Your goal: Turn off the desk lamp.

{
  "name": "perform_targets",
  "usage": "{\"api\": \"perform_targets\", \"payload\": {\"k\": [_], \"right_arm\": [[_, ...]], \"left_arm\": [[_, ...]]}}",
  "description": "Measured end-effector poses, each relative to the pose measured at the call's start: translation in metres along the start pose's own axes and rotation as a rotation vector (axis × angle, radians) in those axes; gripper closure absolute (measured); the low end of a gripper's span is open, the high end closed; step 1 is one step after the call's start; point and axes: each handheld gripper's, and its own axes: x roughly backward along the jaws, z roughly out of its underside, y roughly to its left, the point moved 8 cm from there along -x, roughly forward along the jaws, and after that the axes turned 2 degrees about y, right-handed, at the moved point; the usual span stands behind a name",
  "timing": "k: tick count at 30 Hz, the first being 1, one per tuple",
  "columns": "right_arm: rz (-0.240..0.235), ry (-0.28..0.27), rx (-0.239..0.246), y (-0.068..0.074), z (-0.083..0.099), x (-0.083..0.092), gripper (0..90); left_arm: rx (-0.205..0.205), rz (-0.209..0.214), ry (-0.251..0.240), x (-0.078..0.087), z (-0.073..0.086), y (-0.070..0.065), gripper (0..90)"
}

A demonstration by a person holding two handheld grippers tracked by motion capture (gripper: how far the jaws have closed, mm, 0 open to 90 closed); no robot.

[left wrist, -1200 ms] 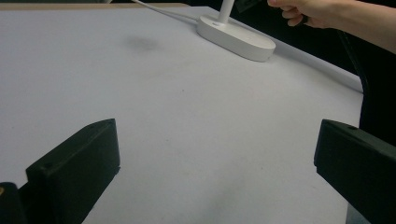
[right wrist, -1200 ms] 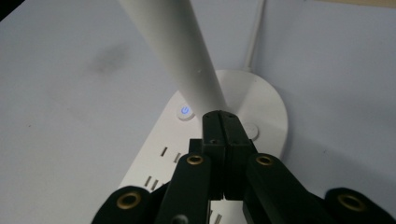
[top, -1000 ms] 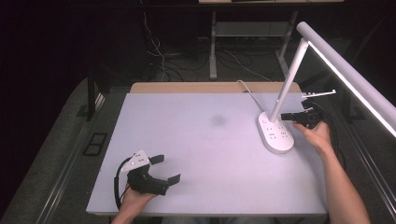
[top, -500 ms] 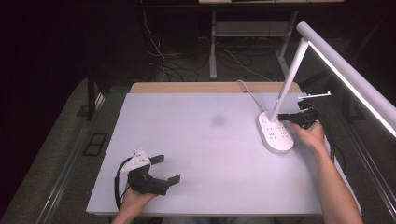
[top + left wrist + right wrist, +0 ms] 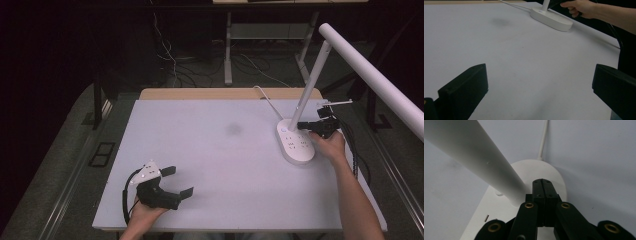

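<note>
**Right gripper closed at the lamp base; left gripper open and idle**

We see a white desk lamp with an oval base (image 5: 296, 143) standing on the right part of the pale grey rectangular tabletop (image 5: 215, 150). Its round white stem (image 5: 310, 85) rises tilted from the far end of the base, and a thin white cord (image 5: 267, 101) leaves that end toward the far table edge.

The right gripper (image 5: 306, 125) is held by the right hand (image 5: 330, 145) just beside the base, on its right. Its jaws are pressed fully together with nothing between them. In the right gripper view, the closed tips (image 5: 545, 185) sit over the base (image 5: 541, 172), just beside the foot of the stem (image 5: 474, 157); we cannot tell whether they touch the base.

The left gripper (image 5: 178, 181), held by the left hand (image 5: 145, 212), rests near the front left edge, well apart from the lamp. Its jaws are spread wide and hold nothing. In the left gripper view, bare tabletop (image 5: 524, 62) lies between them, with the lamp base (image 5: 551, 18) far ahead.
</note>
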Motion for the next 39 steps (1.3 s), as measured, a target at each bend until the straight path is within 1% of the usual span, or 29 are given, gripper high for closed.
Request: {"api": "perform_targets", "payload": {"k": [8, 9, 14, 17, 19, 23, 25, 29, 32, 35, 36, 37, 39], "right_arm": [[0.002, -0.008, -0.004, 0.0014, -0.0005, 0.0012, 90.0], [0.006, -0.009, 0.004, 0.0010, -0.0008, 0.0009, 90.0], [-0.001, -0.006, -0.009, 0.0008, -0.0005, 0.0012, 90.0], [0.006, -0.006, -0.001, 0.0007, -0.0006, 0.0009, 90.0], [0.011, -0.005, -0.004, 0.0006, -0.0004, 0.0010, 90.0], [0.004, -0.008, -0.017, -0.0001, -0.0004, 0.0007, 90.0], [0.004, -0.009, -0.012, -0.0003, 0.0000, 0.0004, 90.0], [0.002, -0.004, -0.026, -0.0002, 0.0004, 0.0001, 90.0], [-0.002, -0.009, -0.025, -0.0006, 0.0005, 0.0000, 90.0], [0.014, -0.005, -0.015, 0.0008, -0.0001, -0.0002, 90.0], [0.020, -0.006, -0.003, 0.0007, -0.0006, -0.0003, 90.0], [0.026, -0.003, -0.008, 0.0013, -0.0008, -0.0001, 90.0], [0.023, -0.007, -0.016, 0.0014, -0.0011, -0.0004, 90.0]], "left_arm": [[0.004, -0.002, -0.002, 0.0002, -0.0003, 0.0008, 0.0], [0.004, -0.001, -0.002, 0.0001, -0.0004, 0.0007, 0.0], [0.000, -0.002, -0.001, 0.0009, -0.0003, 0.0006, 0.0], [0.000, -0.002, -0.001, 0.0013, -0.0003, 0.0003, 0.0], [0.001, -0.001, -0.003, 0.0011, -0.0005, 0.0001, 0.0], [-0.003, 0.003, 0.000, 0.0003, -0.0006, -0.0002, 0.0], [-0.002, 0.004, -0.001, -0.0002, -0.0007, -0.0006, 0.0], [-0.003, 0.001, 0.001, -0.0001, -0.0007, -0.0002, 0.0], [-0.006, 0.001, 0.002, 0.0007, -0.0003, -0.0003, 0.0], [-0.002, 0.000, -0.001, 0.0012, -0.0007, 0.0003, 0.0], [-0.001, 0.000, -0.002, 0.0011, -0.0008, 0.0006, 0.0], [0.000, 0.001, -0.002, 0.0010, -0.0008, 0.0008, 0.0], [0.000, 0.003, -0.002, 0.0011, -0.0008, 0.0008, 0.0]]}}
